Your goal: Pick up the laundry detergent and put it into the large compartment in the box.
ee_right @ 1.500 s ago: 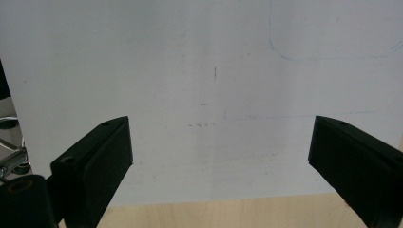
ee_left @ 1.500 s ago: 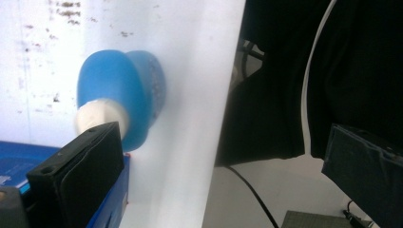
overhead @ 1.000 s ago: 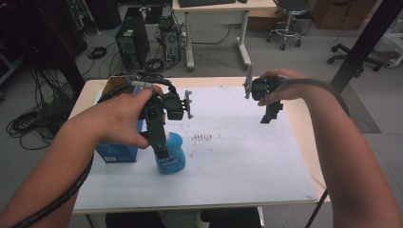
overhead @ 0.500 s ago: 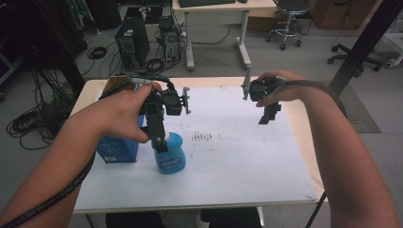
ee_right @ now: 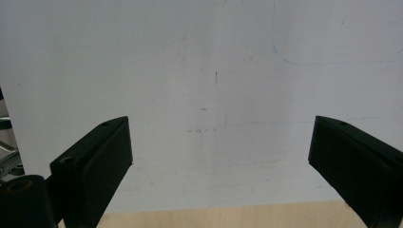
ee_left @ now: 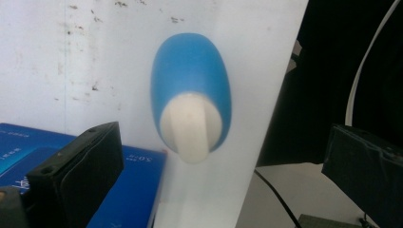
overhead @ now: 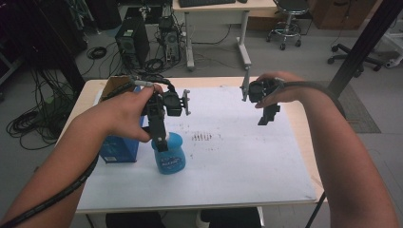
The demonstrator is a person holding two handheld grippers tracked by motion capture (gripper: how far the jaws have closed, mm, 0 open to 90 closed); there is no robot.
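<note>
Left tool above the blue bottle, right tool idle

The left tool [overhead: 161, 137] hangs over the blue bottle [overhead: 168, 154], jaws spread wide and gripping nothing, the white cap [ee_left: 190, 128] between them below. The bottle stands upright on the white sheet [overhead: 237, 152], just beside a blue box [overhead: 116, 147], near the counter's [overhead: 304, 128] left front. The right tool [overhead: 266, 114], also wide open and empty, is held well apart over the sheet's far right.

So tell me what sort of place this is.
Probably a lab or office workroom: a black desktop computer tower stands on the floor among loose black cables, with wheeled office chairs behind the white-covered wooden table.
</note>
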